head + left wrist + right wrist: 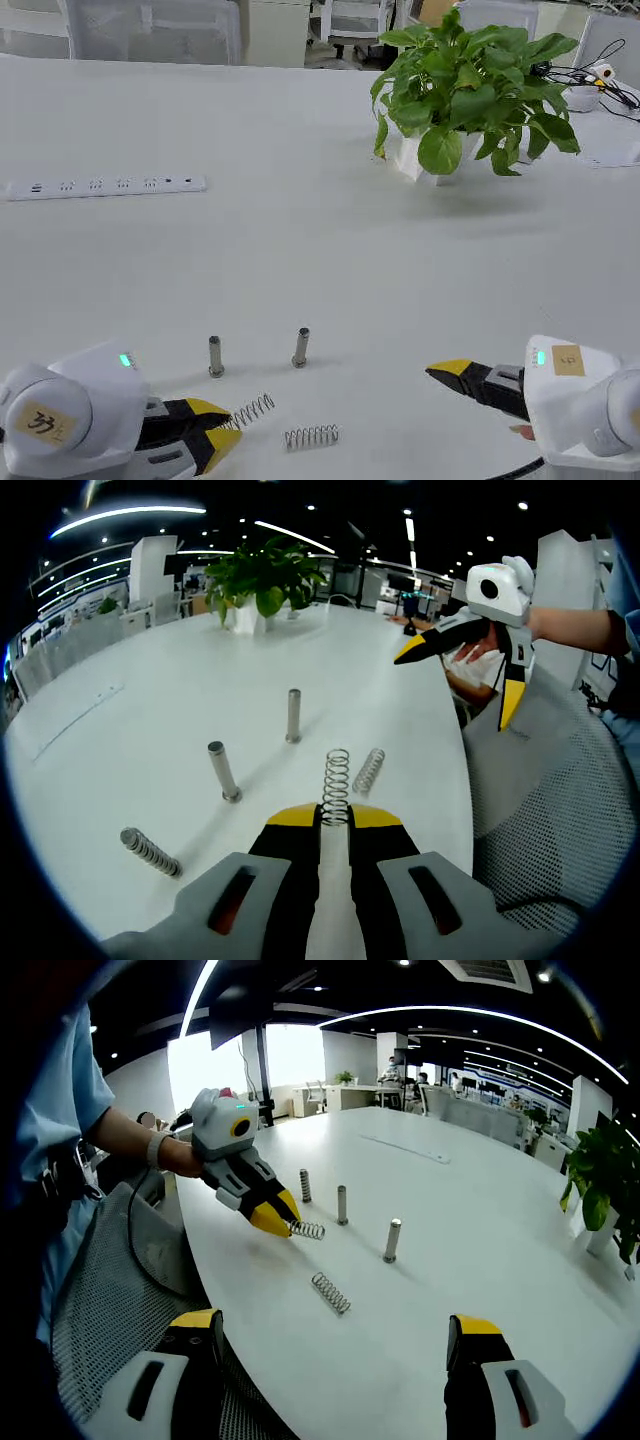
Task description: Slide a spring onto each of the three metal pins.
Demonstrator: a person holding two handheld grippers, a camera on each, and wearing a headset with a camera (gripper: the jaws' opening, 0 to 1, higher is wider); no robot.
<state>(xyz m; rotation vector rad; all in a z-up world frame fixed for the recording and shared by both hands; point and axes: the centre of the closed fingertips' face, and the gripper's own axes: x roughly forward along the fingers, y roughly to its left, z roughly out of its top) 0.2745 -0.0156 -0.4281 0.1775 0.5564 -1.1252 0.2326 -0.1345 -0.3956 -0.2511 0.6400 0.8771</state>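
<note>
While left gripper [335, 818] jaws clamp one end of a coiled wire spring [337, 775] near an upright cylindrical steel pin [215, 356] on the smooth white counter [300, 230], right gripper [333, 1325] jaws hang wide apart, empty.

Head view above; opposing gripper views across pins [301, 347]

tan sticker [42, 423] on left gripper [222, 427], handwritten "33"

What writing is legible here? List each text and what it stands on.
"33", handwritten and only roughly legible: oval sticker on the left gripper.
Square sticker on the right gripper: too blurred to read.
Power strip: markings too small to read.
</note>
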